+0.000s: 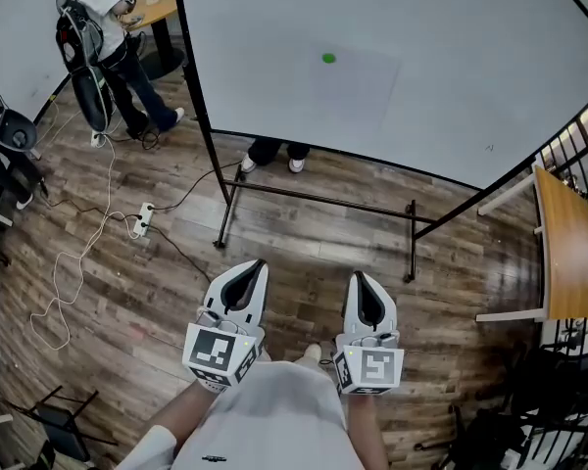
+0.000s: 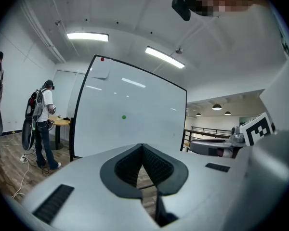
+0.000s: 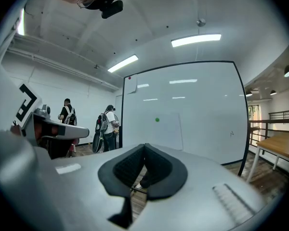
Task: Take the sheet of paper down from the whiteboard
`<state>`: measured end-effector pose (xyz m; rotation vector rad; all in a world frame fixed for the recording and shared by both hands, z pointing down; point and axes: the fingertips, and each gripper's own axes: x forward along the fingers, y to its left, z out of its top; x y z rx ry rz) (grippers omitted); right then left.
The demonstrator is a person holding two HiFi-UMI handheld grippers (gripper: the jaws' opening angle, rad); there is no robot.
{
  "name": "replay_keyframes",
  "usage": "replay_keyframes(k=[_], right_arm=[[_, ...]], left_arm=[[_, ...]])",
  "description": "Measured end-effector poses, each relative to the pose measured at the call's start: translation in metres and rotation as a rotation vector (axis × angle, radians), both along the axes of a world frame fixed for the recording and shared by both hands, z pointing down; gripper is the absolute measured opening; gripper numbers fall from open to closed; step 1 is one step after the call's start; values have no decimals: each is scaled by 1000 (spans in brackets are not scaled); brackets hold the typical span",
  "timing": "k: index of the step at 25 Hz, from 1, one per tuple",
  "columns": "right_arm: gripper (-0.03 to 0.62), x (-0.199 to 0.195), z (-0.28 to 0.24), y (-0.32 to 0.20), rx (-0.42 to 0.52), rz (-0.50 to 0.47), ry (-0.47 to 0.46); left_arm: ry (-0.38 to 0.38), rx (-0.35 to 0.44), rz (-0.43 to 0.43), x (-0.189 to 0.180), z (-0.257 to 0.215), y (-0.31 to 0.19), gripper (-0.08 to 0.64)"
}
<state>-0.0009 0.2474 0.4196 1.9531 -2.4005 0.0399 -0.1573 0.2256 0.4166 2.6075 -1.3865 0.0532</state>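
At your far left a person [image 1: 103, 27] with a backpack stands at a small wooden surface [image 1: 159, 10]. Nearer to you, a white power strip [image 1: 143, 220] lies on the plank floor [image 1: 127, 302], and a white cable [image 1: 78, 255] loops away from it.

To the right of that stands the whiteboard [image 1: 451, 76] on its black frame. Below its lower edge you can see the shoes [image 1: 271, 163] of someone standing behind it. The sheet of paper [image 1: 341, 91] lies flat against the left half of the board, pinned near its top edge by a green magnet [image 1: 328, 58]. Its white hardly stands out from the board, so only faint edges mark it. It is well ahead of both tools, and neither touches it.

Your left tool [image 1: 254, 266] is held low in front of you, pointing toward the foot of the board's stand. In the left gripper view its jaws are pressed together with nothing between them, and the magnet shows above and a little left of their tips.

Your right tool [image 1: 362, 278] sits just beside it, side by side and apart. Its jaws are likewise closed on nothing, and in the right gripper view the sheet hangs straight ahead above them.

At your far right a long wooden surface [image 1: 566, 248] stands beside a dark railing [image 1: 568, 145].
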Motion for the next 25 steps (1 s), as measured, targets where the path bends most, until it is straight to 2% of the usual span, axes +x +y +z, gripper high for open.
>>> replay_keyframes(k=[5,12,18,25], right_arm=[[11,-35,-2,-5,34,13,82],[11,-47,4,-37,5,37,57],[11,-26,3,-91,17,69,35],[11,31,-10,-183,29,71,12]], left_arm=[[20,-23,9,-37,13,-15,6],[30,-17,41,-46,6,-52,6],[9,-15,78,-23,9,-108,6],[-30,11,75,32,-10,-201,6]])
